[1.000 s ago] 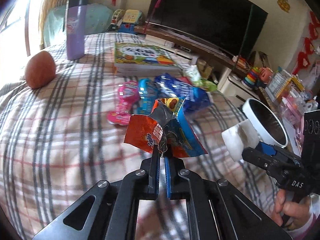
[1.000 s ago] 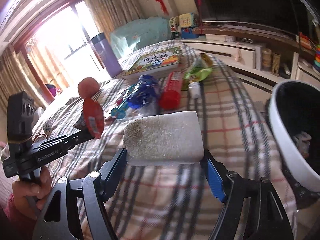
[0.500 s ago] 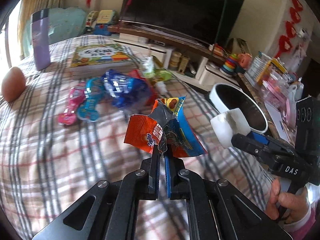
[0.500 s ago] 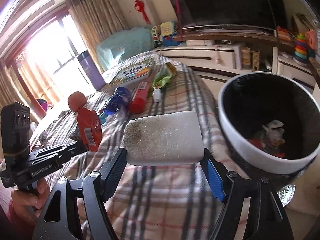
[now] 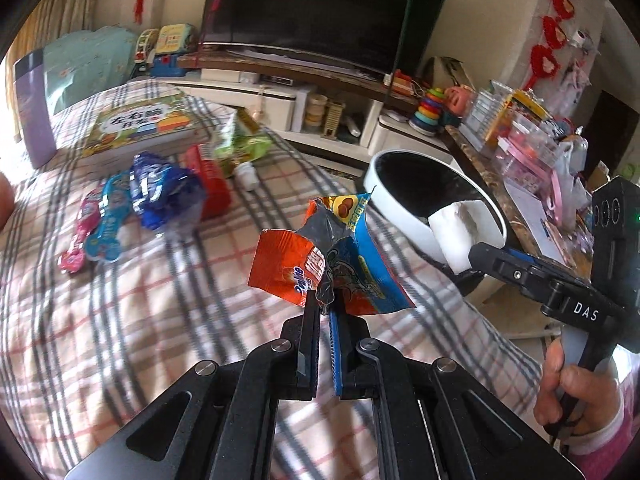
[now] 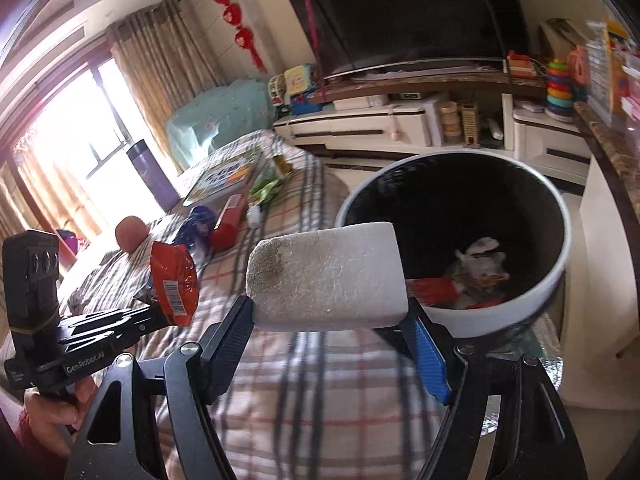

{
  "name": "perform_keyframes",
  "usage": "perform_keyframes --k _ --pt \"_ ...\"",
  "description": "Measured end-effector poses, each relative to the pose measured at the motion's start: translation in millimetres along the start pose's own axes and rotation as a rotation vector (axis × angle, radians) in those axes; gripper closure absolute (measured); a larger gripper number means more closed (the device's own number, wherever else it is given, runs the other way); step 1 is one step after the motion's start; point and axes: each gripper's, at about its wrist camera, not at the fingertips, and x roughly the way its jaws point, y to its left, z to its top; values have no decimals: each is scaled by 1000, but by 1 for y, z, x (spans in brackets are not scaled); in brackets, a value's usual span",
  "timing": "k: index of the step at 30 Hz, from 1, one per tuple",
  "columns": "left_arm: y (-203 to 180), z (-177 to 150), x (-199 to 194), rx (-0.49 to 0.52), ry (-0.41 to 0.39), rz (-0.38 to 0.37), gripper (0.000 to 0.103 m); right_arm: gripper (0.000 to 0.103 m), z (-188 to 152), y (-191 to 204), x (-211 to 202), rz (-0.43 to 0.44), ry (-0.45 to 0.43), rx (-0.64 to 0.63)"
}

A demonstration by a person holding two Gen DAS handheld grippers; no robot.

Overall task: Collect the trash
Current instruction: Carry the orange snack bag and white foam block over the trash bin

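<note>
Since the earlier frames both hand-held grippers had swung away from the littered middle of the bed toward the white bin [image 6: 560, 276], which had grown much larger in the right view.

The bed [image 5: 120, 320] wore a plaid cover and stood before a low TV unit carrying a dark television [image 5: 320, 12], with toys alongside and curtains at a bright window. On the cover lay a picture book [image 5: 140, 128], a purple bottle [image 5: 34, 116], a blue wrapper [image 5: 168, 192], a red packet [image 5: 212, 184], a green wrapper [image 5: 240, 140] and two small pink and blue packs.

Only the right view looked into the bin, where crumpled paper and red scraps lay at the bottom, and it alone showed a round orange-brown thing [image 6: 130, 232] on the bed. The left view alone showed the cluttered side counter [image 5: 520, 208] beyond the bin.

The left hand-held gripper [image 5: 325, 304] was pinched nearly closed on an orange-and-blue snack wrapper [image 5: 320, 268] held above the bed. The right hand-held gripper [image 6: 330, 320] stood wide, clamped on a white foam block [image 6: 324, 276] beside the bin's rim.
</note>
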Motion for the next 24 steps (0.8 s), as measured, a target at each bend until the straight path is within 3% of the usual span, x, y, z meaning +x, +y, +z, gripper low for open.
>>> perform_keyframes --k 24 --pt "-52 28 40 112 26 -45 100 27 6 -53 -25 -64 -48 59"
